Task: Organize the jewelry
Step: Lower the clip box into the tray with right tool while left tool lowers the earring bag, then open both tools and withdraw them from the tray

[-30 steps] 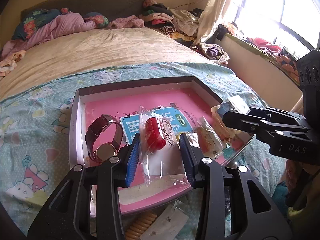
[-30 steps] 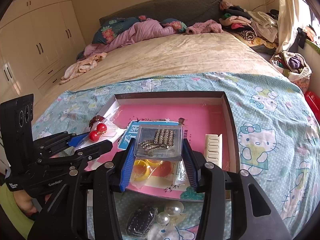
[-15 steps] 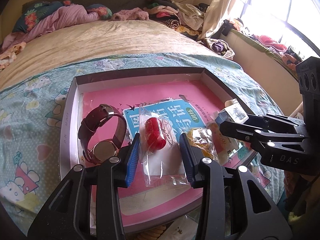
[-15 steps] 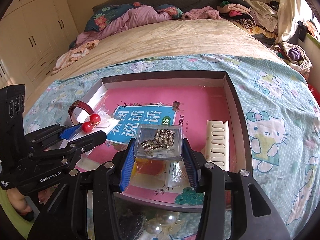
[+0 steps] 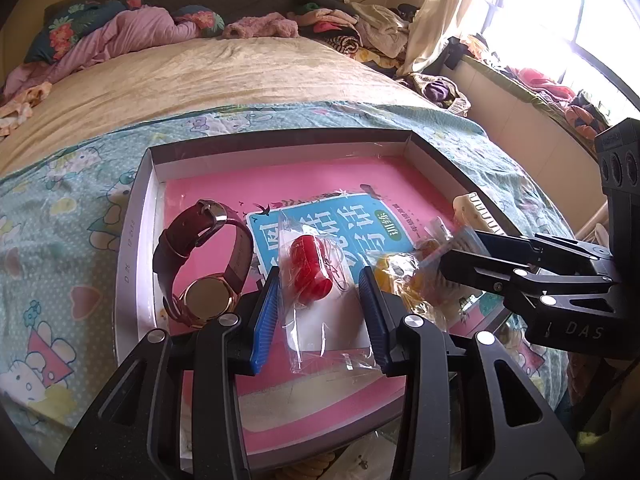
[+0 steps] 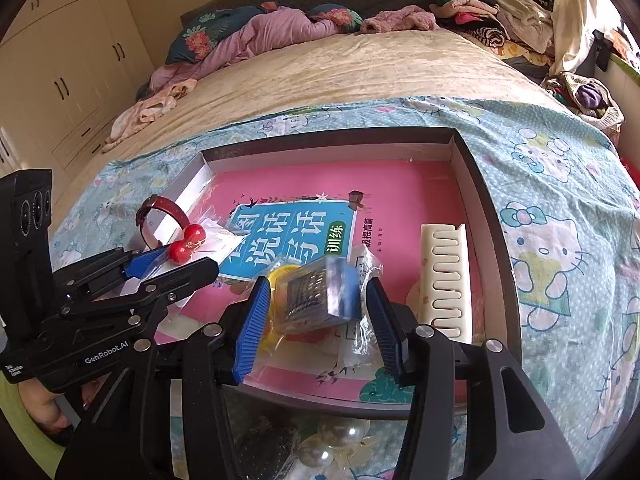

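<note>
The left gripper (image 5: 320, 312) is pinching a bag of red beads (image 5: 310, 276), while the right gripper (image 6: 318, 320) is opening around a little clear box (image 6: 316, 298) over the pink tray (image 6: 492, 216).

Rumpled clothes (image 5: 352, 28) heaped beside a curtained window (image 5: 560, 20).

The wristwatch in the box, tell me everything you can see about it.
The wristwatch has a dark red, leather-looking strap closed into a loop with a metal buckle at the top, and a round gold-coloured case whose plain back faces the left wrist camera. It stands on edge at the left side of the shallow box, resting on the pink book cover by the box's wall. The left tool is beside it, not touching; its dial is hidden.
</note>
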`<state>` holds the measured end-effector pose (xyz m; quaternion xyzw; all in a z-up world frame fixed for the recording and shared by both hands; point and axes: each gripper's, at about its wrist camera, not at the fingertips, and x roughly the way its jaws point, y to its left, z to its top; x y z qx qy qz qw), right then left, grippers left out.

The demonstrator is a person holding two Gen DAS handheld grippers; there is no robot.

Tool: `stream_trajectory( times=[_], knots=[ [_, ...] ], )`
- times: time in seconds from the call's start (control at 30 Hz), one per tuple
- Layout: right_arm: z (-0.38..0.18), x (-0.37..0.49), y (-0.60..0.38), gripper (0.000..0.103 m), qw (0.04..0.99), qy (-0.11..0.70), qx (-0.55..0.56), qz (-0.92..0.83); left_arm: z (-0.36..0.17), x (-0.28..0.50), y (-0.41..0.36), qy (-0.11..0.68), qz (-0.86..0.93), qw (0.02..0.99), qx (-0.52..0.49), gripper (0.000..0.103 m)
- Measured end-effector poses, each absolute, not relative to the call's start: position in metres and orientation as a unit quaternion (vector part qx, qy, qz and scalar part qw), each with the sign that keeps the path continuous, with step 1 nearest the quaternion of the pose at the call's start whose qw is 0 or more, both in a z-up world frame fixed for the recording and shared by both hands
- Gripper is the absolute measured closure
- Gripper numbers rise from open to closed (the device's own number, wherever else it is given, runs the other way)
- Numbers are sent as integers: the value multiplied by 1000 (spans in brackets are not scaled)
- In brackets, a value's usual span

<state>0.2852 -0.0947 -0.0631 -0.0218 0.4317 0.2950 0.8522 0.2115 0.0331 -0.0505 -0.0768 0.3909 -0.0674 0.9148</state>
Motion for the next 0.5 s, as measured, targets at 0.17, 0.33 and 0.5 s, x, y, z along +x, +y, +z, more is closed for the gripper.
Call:
stream_trajectory(
  times=[0.17, 0.33, 0.5],
  knots=[
    [-60, 281, -102, 47, 855, 427, -10, 295, -52, 213, 33, 392, -67, 914, -76, 72],
    [-58, 277, -109, 42, 856, 425, 3, 293, -56, 212, 33, 396, -65, 913, -74, 72],
    [-55, 273, -115, 35, 858, 423, 14, 291, -55, 212, 31, 398, -63, 912, -72, 71]
  ],
)
